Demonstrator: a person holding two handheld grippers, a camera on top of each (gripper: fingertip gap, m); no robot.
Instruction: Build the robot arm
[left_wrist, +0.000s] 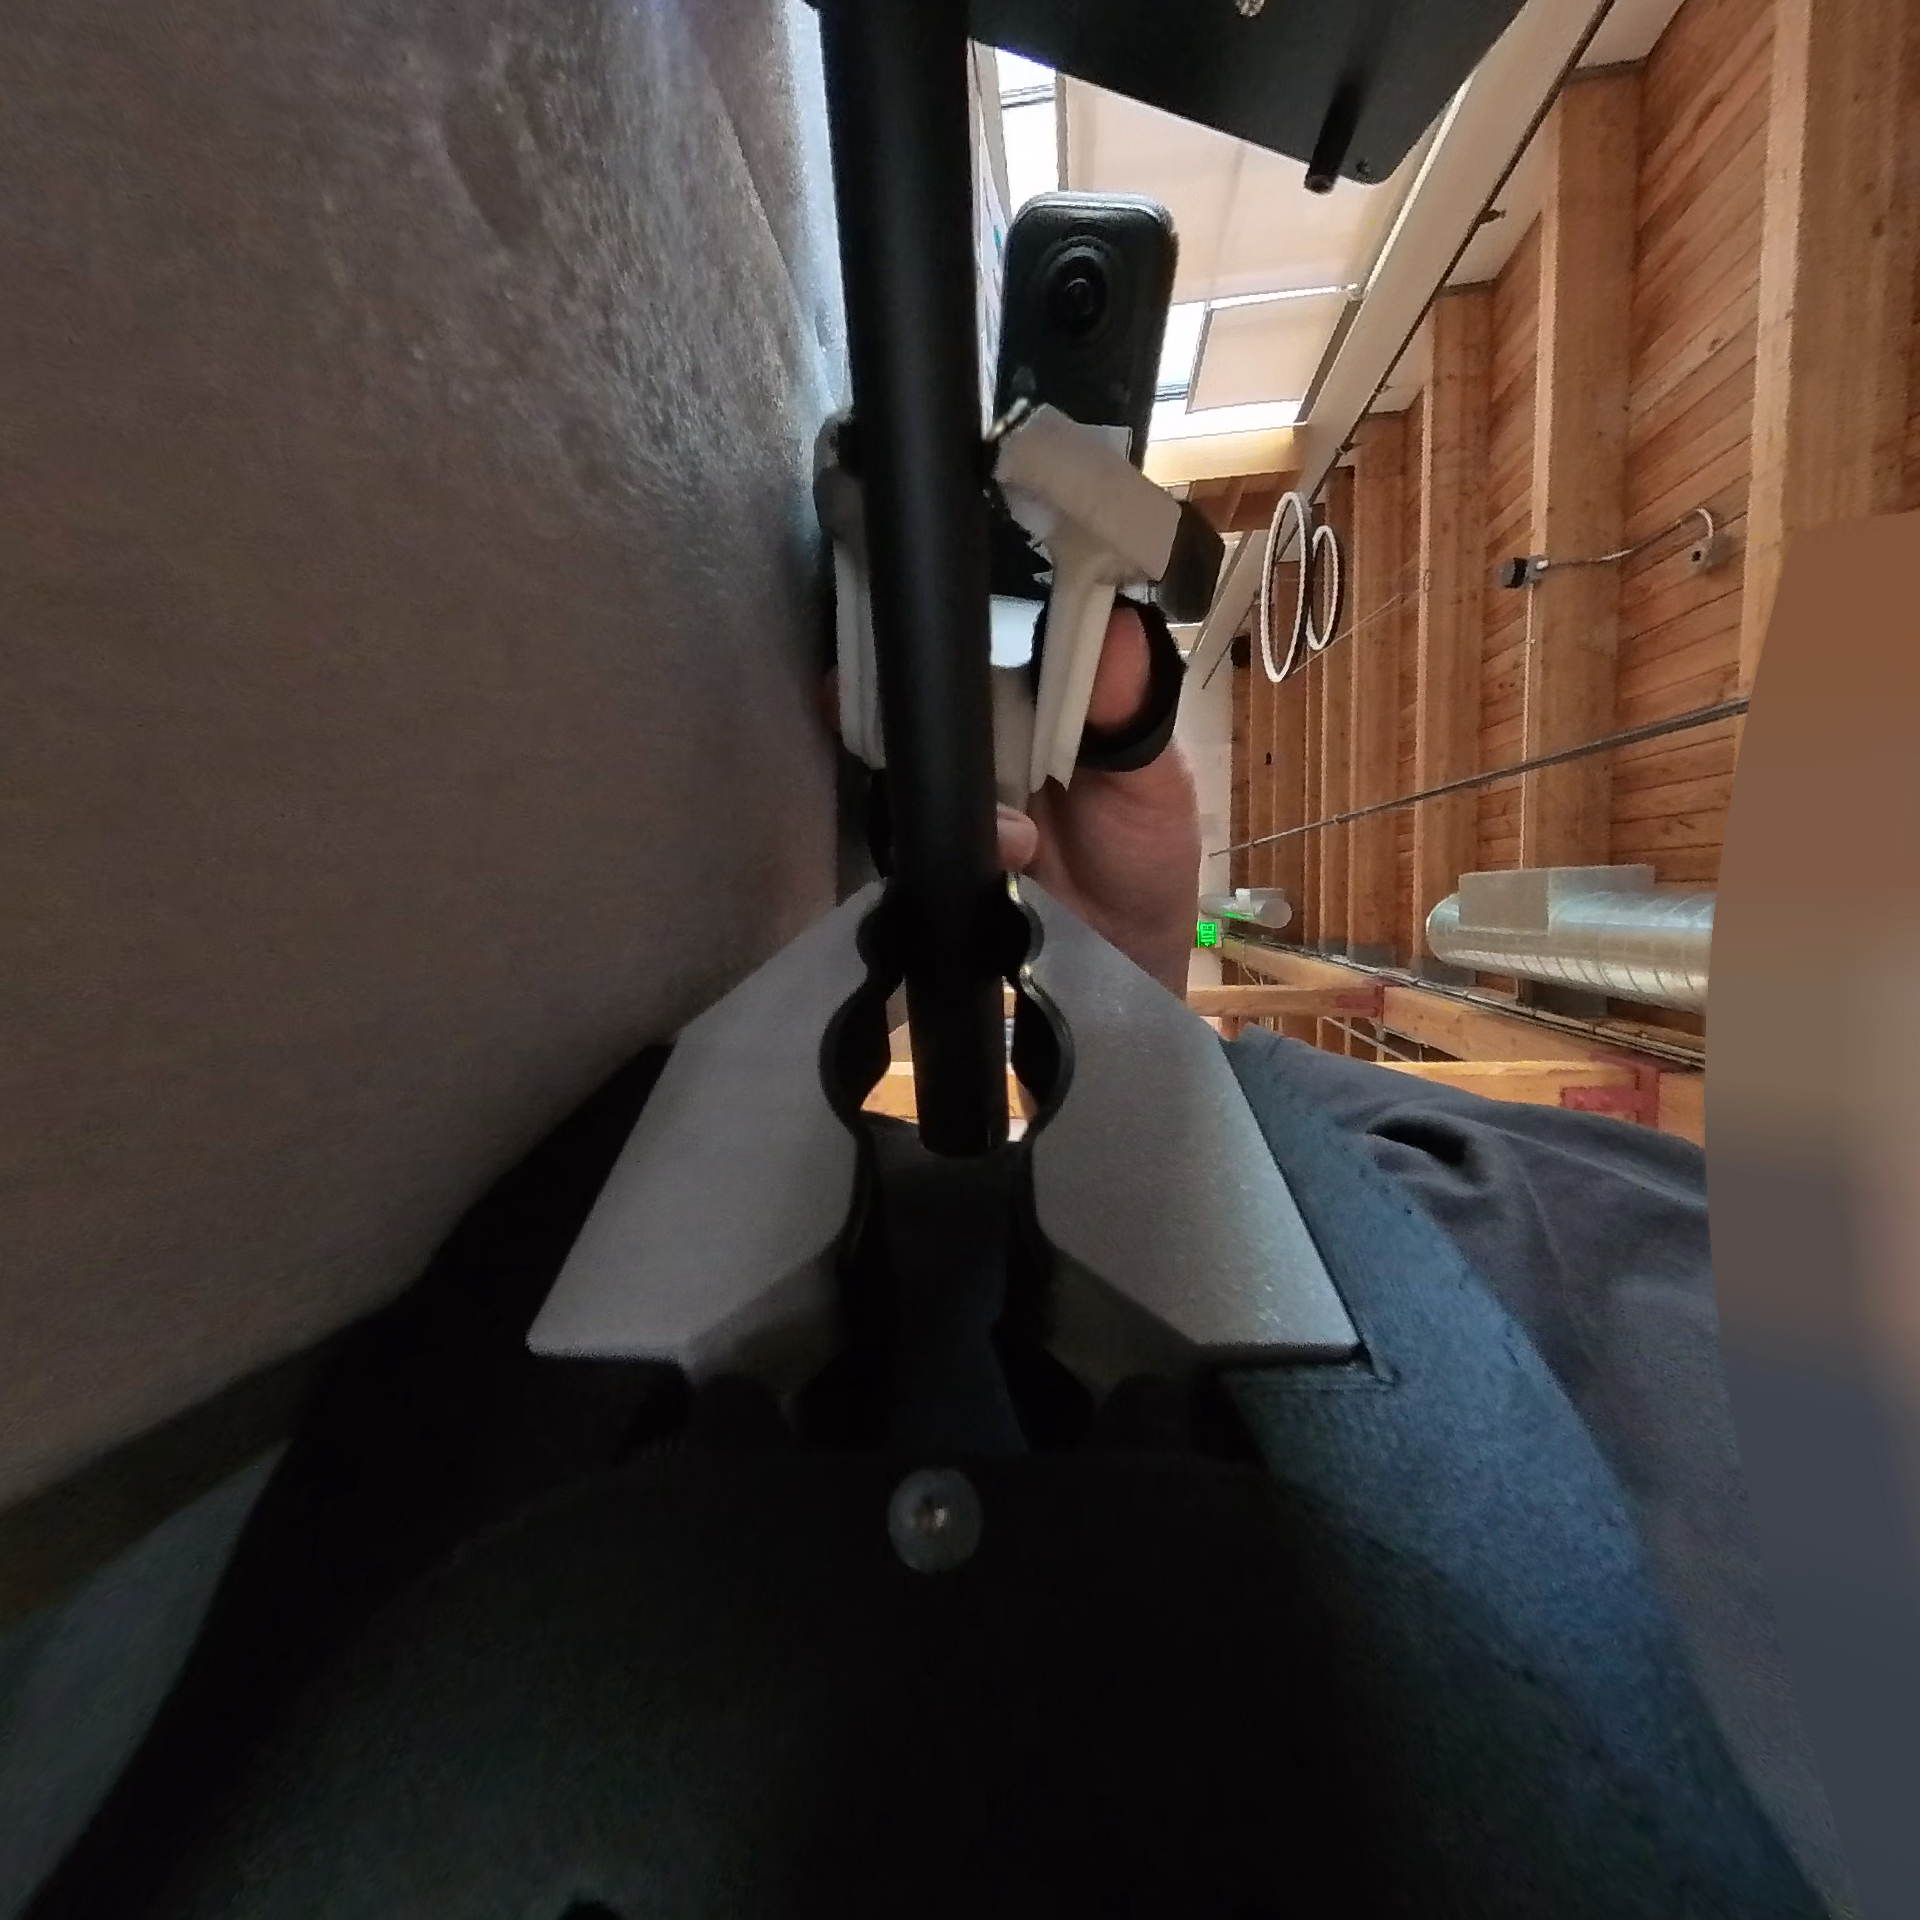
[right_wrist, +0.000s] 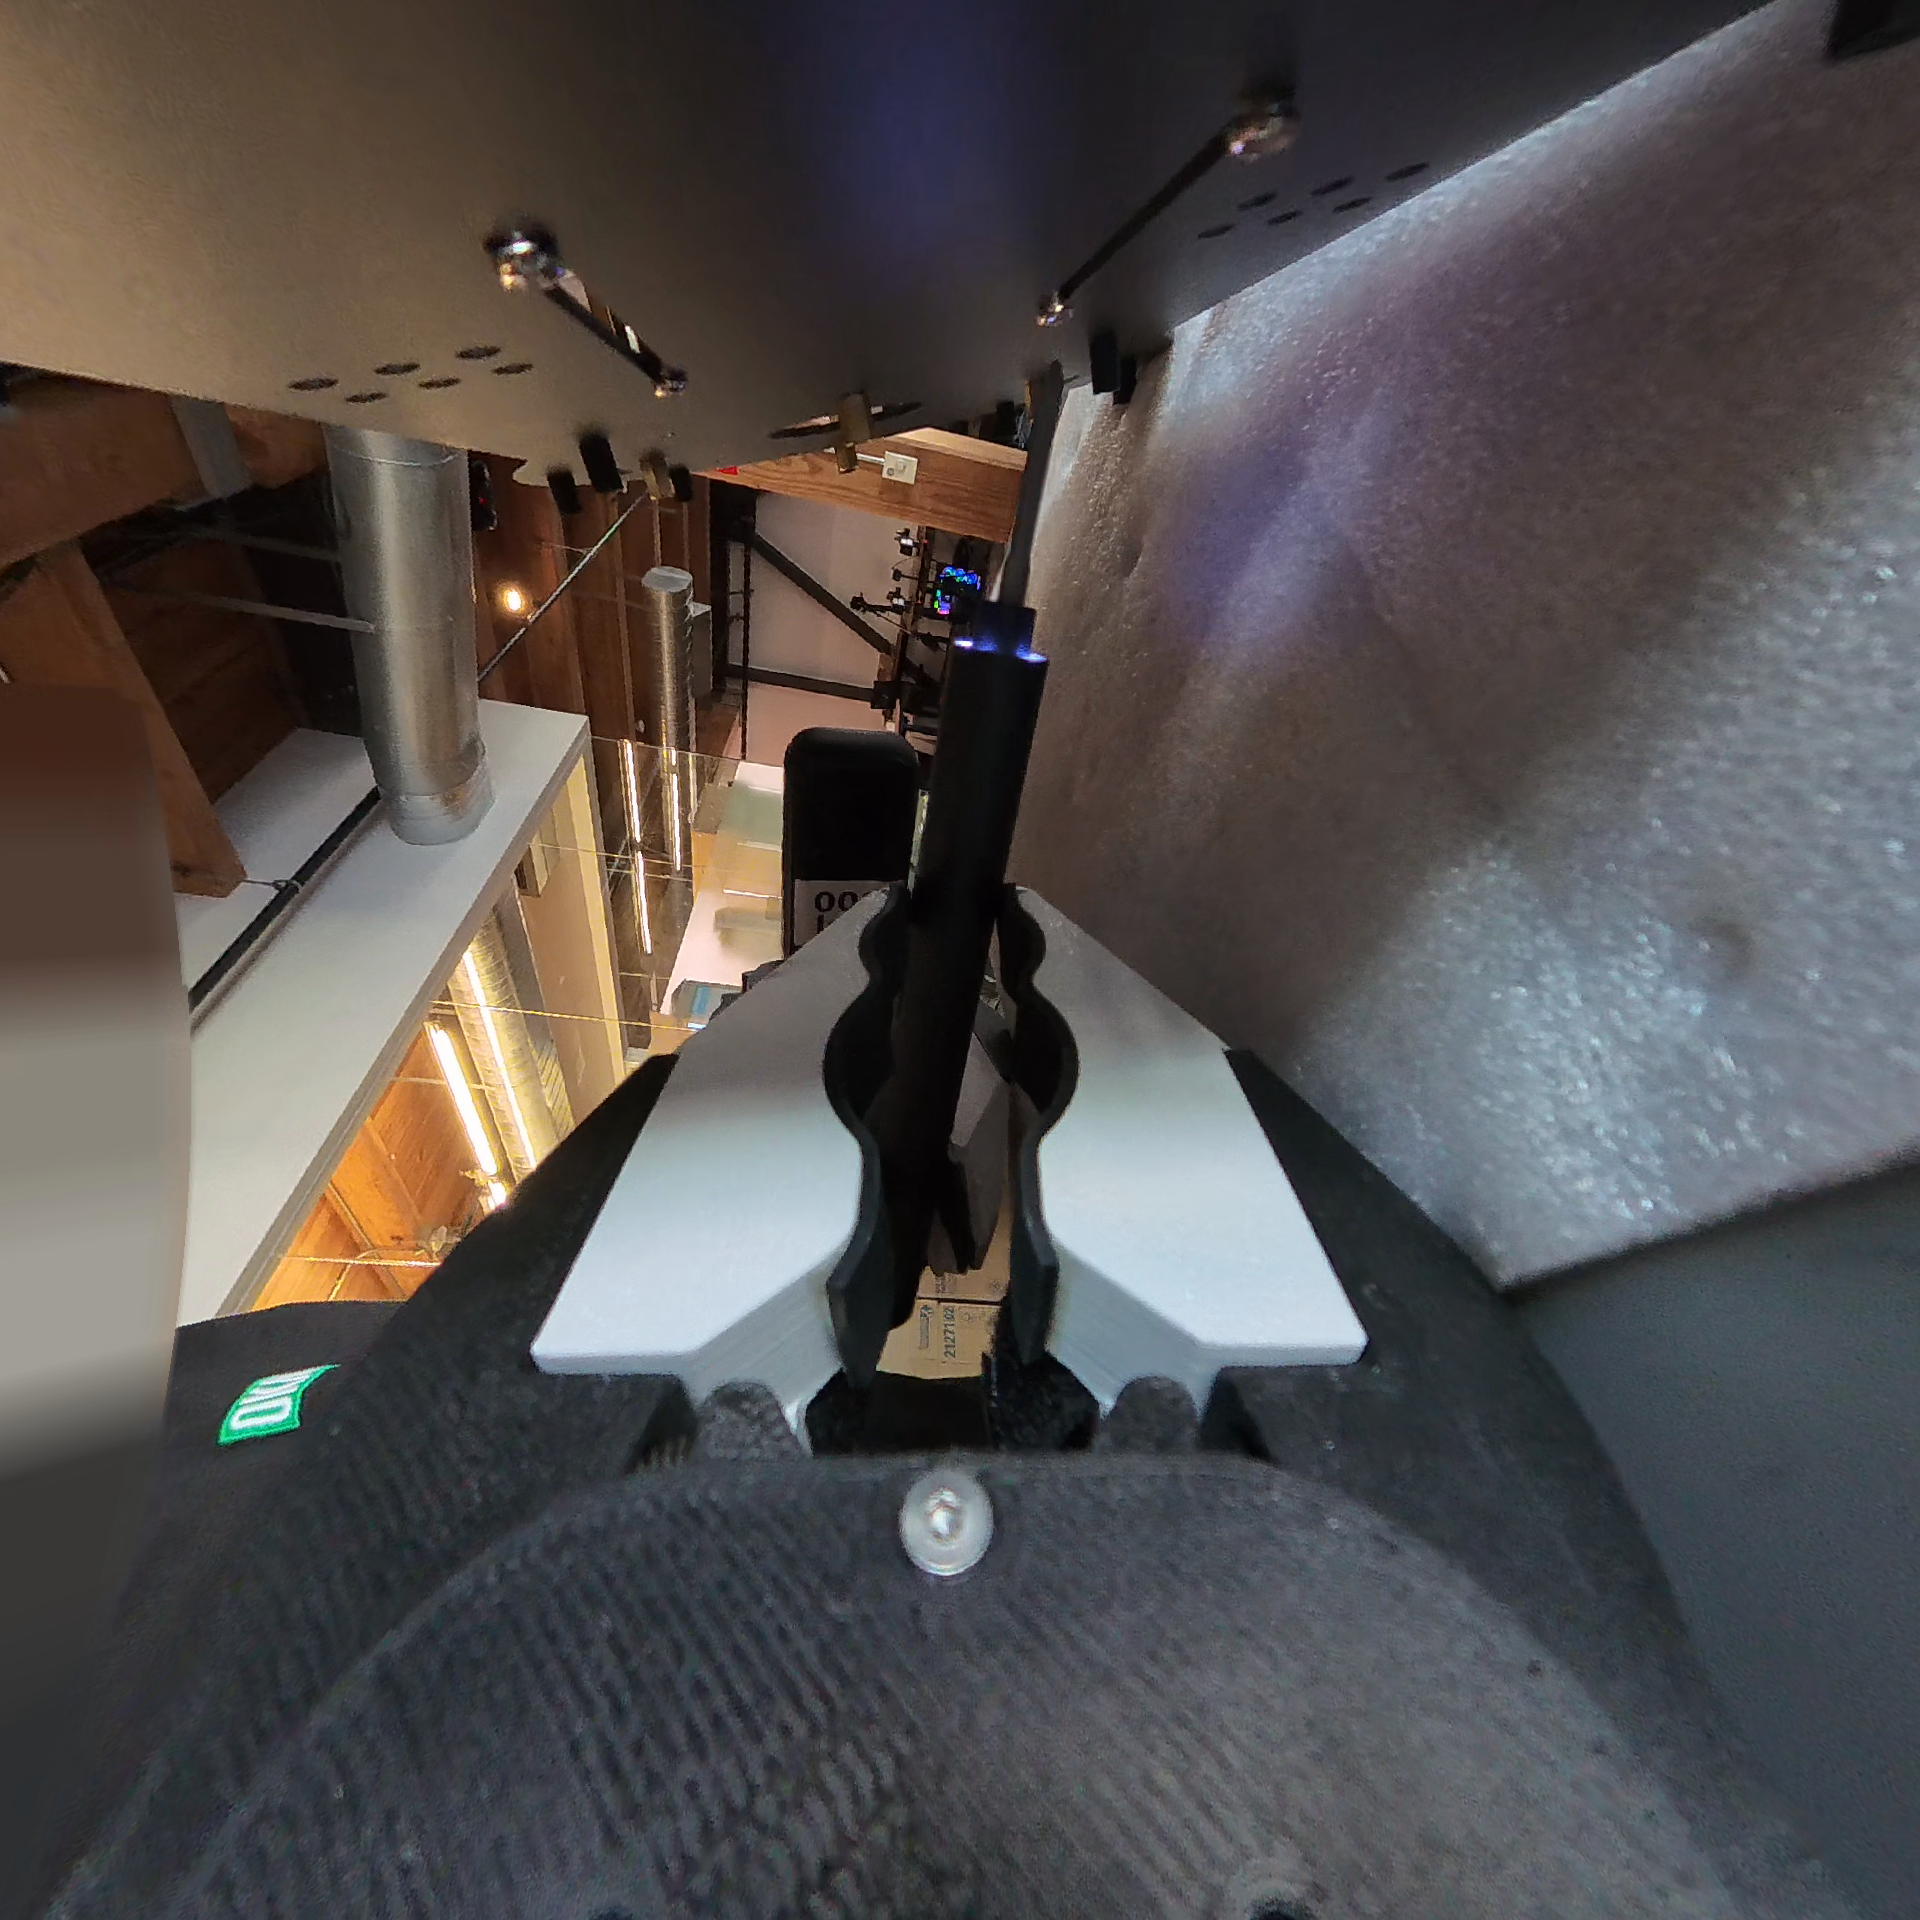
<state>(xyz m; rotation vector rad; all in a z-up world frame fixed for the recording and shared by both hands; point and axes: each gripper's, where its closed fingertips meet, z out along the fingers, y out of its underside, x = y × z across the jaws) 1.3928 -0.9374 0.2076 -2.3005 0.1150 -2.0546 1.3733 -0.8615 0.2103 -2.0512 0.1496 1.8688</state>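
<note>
Left wrist view first: left gripper (left_wrist: 948, 940) clamped on black rod (left_wrist: 914, 582), tips pinching near rod's lower end; rod runs up along grey foam panel (left_wrist: 395, 520). Right gripper (left_wrist: 940, 623) grips same rod farther up.

Right wrist view: right gripper (right_wrist: 951, 925) closed around black rod (right_wrist: 971, 831), foam panel (right_wrist: 1455, 727) beside, black perforated plate (right_wrist: 727, 156) overhead.

Judgement: rod stiff, light, smooth, likely slippery; scalloped pad notches best hold.
</note>
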